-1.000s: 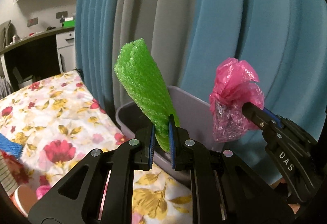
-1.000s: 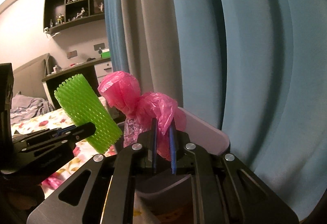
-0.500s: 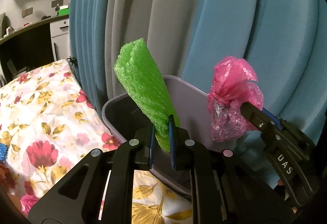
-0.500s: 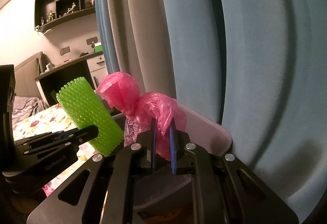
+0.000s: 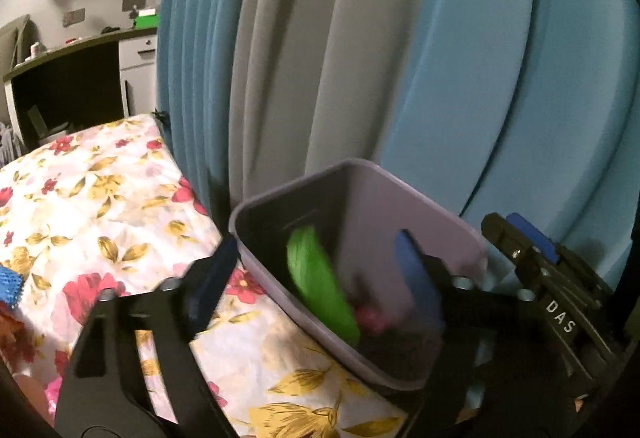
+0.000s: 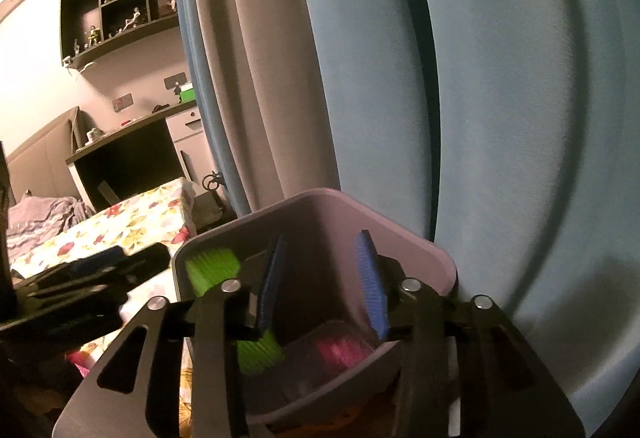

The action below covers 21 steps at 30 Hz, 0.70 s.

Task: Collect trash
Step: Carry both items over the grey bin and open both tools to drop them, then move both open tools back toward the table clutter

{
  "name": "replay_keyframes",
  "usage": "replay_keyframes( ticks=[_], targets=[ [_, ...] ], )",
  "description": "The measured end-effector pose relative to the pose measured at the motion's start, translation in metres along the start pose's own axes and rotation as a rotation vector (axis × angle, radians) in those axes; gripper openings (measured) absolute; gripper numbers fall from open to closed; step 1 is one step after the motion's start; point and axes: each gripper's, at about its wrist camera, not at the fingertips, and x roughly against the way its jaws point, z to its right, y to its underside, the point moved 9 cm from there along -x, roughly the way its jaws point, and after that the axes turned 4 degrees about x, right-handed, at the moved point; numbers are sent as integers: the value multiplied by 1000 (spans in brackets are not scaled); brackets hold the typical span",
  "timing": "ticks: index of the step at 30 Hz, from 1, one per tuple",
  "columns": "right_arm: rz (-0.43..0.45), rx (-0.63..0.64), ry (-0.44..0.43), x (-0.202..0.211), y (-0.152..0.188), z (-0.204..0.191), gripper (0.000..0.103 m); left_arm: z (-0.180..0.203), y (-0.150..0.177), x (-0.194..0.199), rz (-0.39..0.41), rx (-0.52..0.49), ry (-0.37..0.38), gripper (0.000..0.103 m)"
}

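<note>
Bedroom, blue-grey curtains behind lilac plastic bin (image 5: 440, 222). Release step: left gripper (image 5: 316, 278) and right gripper (image 6: 322, 278) jaws just opened, empty; green foam net (image 5: 320, 286) and pink plastic bag (image 6: 340, 352) inside bin. Next: withdraw, fetch more trash.

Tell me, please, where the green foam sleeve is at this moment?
In both wrist views the green foam sleeve lies inside the lilac bin, against its left wall, beside the pink bag.

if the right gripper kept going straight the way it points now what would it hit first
Probably the inside of the purple bin. The right gripper has just been opening, nothing between its jaws, and the pink bag lies below them; depth is hard to judge.
</note>
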Motion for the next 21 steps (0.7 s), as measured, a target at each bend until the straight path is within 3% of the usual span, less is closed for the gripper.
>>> replay_keyframes(
  ticks=[8, 21],
  targets=[
    [14, 9, -5, 11, 3, -8, 61, -7, 0, 21, 34, -9, -37, 89],
    [46, 15, -18, 45, 2, -30, 75, -35, 17, 81, 75, 20, -93, 90]
  ],
)
